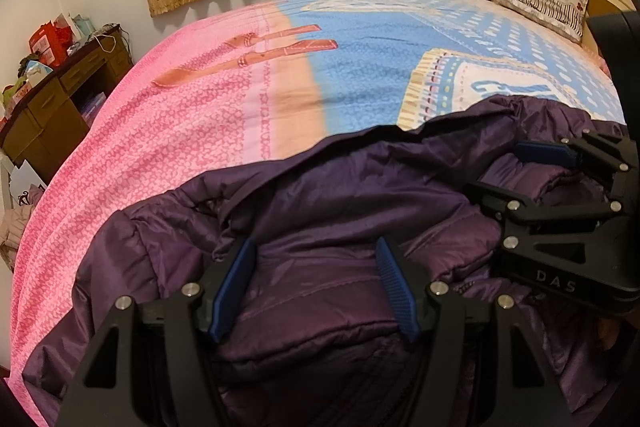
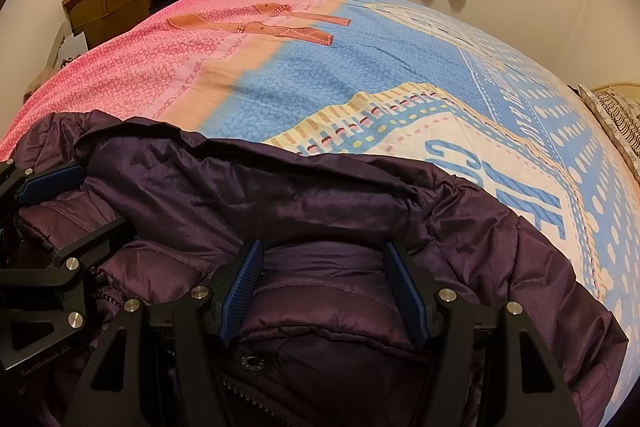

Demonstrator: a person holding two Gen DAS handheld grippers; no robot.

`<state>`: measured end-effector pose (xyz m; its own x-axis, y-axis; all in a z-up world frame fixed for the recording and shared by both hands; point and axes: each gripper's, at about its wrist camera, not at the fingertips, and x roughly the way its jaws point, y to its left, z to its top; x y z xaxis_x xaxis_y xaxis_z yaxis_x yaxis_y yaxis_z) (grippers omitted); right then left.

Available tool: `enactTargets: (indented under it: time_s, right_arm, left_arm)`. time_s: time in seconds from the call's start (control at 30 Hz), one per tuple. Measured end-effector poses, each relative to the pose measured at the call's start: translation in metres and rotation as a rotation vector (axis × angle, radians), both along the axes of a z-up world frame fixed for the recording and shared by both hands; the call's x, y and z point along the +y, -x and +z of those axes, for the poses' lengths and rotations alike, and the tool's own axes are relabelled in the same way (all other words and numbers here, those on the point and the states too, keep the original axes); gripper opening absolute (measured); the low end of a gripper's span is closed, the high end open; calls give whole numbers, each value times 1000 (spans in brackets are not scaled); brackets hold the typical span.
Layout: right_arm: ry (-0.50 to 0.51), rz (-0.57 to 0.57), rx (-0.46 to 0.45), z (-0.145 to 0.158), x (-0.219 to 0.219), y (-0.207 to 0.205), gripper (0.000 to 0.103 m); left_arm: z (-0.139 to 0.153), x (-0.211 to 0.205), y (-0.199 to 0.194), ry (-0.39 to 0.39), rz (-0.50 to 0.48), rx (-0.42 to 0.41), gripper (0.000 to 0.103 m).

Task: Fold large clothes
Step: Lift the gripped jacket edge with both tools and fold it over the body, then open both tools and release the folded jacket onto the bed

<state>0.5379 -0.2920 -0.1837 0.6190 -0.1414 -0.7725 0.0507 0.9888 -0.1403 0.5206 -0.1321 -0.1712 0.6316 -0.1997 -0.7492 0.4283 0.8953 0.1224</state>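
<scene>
Jacket lies bunched on bed, near edge; fold looks barely begun, most left to you. Your left gripper and right gripper: fingers wide, straddling padded fabric, gripping nothing. Zipper undone, panels rumpled.

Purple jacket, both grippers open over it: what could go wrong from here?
1. The jacket is slick and puffy; a shallow pinch by the right gripper may slip off.
2. The left gripper works close beside the right; they could collide.
3. The open zipper could snag.
</scene>
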Motion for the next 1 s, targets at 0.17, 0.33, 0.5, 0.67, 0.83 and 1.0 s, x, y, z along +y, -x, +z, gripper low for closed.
enactTargets:
  time_s: [0.17, 0.33, 0.5, 0.67, 0.83, 1.0]
  right_arm:
    - [11, -1, 6, 0, 1, -1, 64]
    - [3, 1, 4, 0, -1, -2, 65]
    - [-11, 95, 44, 22, -14, 4, 71]
    - [-206, 60, -29, 87, -59, 73, 73]
    - [-360, 105, -95, 131, -95, 192, 79]
    - [-388, 103, -85, 138, -114, 303, 80]
  left_arm:
    - [-1, -4, 1, -34, 5, -17, 67]
    - [0, -9, 1, -69, 11, -37, 68]
    - [22, -9, 2, -94, 46, -9, 69]
    - [97, 36, 53, 102, 78, -107, 89]
    - [129, 107, 143, 185, 46, -168, 97]
    - [117, 179, 229, 239, 74, -113, 97]
